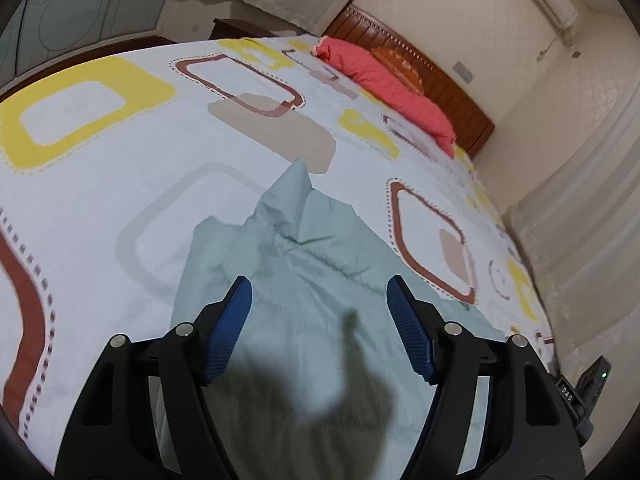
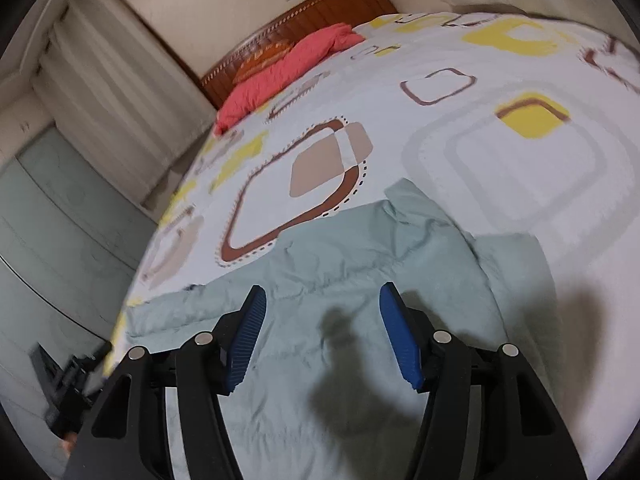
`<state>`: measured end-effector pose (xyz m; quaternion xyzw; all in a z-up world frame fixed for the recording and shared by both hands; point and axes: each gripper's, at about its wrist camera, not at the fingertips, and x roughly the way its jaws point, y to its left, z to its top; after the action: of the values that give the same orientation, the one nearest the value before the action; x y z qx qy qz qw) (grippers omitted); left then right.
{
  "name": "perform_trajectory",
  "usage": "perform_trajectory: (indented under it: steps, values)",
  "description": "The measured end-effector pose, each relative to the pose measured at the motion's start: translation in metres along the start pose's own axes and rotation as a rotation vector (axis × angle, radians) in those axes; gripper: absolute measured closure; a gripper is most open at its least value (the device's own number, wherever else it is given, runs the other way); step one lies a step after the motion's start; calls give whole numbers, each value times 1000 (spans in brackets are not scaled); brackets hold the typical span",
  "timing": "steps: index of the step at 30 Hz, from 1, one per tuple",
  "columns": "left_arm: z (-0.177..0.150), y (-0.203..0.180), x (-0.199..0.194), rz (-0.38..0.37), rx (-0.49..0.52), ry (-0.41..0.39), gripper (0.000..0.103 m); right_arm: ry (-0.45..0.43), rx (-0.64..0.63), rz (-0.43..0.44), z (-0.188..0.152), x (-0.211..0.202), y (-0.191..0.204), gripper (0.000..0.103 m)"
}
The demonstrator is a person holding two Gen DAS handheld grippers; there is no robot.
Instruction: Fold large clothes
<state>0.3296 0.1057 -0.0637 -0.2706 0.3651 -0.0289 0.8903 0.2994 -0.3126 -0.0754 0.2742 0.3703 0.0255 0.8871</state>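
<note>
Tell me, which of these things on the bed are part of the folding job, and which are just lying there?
Part of the job:
- pale green crumpled garment
- left gripper, fingers open
- right gripper, fingers open

Just lying about:
- coral-pink quilted blanket
- patterned white bedsheet
- orange patterned pillow
- brown wooden headboard

Lighting's soft and even indoors, kinda warm, no real glare. Both grippers throw dark fuzzy shadows onto the pale green garment point(image 1: 320, 272), so the light's coming from above/behind. Heavy fisheye bending plus black vignette in the corners. The right wrist view has noticeable smearing, worst toward the bedspread point(image 2: 520, 148) edges.
</note>
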Motion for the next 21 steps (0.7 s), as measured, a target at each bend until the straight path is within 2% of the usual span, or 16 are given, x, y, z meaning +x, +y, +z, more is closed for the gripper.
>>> perform_trajectory:
  steps: [5,11,16,21]
  values:
    - [12,-4,27,67,11,11,33,24,-111,-111,12,30,15,44]
    - [10,-6,62,176,101,39,33,92,-174,-212,10,68,12,44]
    - [6,-2,84,192,133,48,33,100,-189,-242,5,84,7,45]
    - [8,-9,86,226,163,58,33,89,-194,-248,5,85,8,44]
